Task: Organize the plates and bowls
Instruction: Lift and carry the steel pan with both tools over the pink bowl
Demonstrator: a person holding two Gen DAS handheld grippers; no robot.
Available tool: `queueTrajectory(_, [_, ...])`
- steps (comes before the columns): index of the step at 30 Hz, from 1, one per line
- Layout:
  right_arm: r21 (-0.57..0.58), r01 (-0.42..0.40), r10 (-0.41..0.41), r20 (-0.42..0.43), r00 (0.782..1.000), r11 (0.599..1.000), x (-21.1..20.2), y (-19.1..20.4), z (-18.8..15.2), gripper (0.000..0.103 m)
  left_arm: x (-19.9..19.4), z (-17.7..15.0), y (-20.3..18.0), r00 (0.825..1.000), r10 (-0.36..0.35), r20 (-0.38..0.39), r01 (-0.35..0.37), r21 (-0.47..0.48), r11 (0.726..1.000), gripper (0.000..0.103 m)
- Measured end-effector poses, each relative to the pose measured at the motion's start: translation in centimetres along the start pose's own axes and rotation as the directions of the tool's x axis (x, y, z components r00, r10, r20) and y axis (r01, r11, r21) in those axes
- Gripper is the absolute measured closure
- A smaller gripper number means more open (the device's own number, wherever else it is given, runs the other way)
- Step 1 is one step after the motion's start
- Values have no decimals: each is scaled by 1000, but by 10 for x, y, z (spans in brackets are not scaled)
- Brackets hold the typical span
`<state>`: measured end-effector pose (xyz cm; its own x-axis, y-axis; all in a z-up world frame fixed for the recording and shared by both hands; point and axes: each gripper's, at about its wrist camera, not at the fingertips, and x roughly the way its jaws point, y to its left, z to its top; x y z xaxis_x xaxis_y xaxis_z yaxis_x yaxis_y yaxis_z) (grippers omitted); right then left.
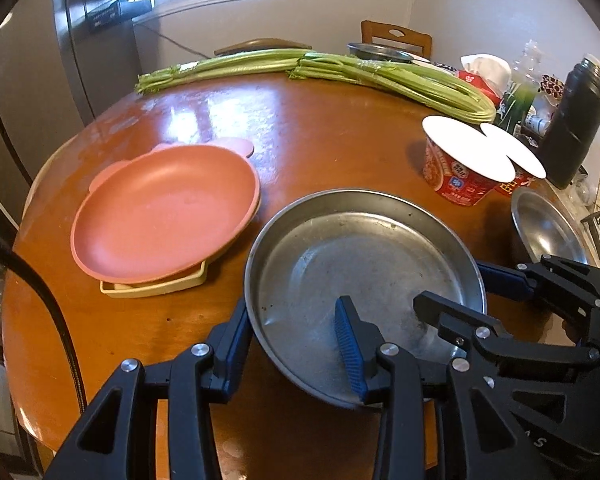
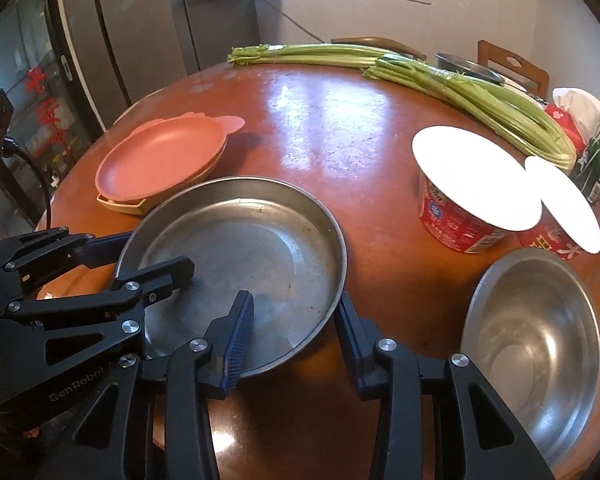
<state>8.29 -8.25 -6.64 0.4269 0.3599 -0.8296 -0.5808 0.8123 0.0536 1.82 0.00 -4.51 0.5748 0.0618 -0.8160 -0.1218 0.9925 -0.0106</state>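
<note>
A shallow steel plate (image 1: 364, 264) (image 2: 240, 248) sits at the near side of the round wooden table (image 1: 320, 128). My left gripper (image 1: 294, 340) (image 2: 144, 258) is shut on its near left rim, one finger outside the wall and one inside. My right gripper (image 2: 294, 336) (image 1: 460, 292) is shut on the near right rim in the same way. A pink plate with ears (image 1: 164, 212) (image 2: 160, 160) lies on a pale yellow tray (image 1: 152, 286) to the left. To the right a steel bowl (image 2: 536, 344) (image 1: 548, 232) stands upright.
Two red instant-noodle cups (image 1: 460, 176) (image 2: 460, 220) with white lids stand behind the steel bowl. Long celery stalks (image 1: 340, 68) lie across the far side. A dark flask (image 1: 576, 120), a tissue pack and bottles crowd the right edge. A chair back shows beyond.
</note>
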Motion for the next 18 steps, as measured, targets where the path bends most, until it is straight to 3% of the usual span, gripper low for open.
queueTrajectory(18, [-4, -4, 4, 23, 1000, 1000, -14, 6, 1, 59, -16, 2, 4, 999, -7, 34, 7, -14, 1000, 61])
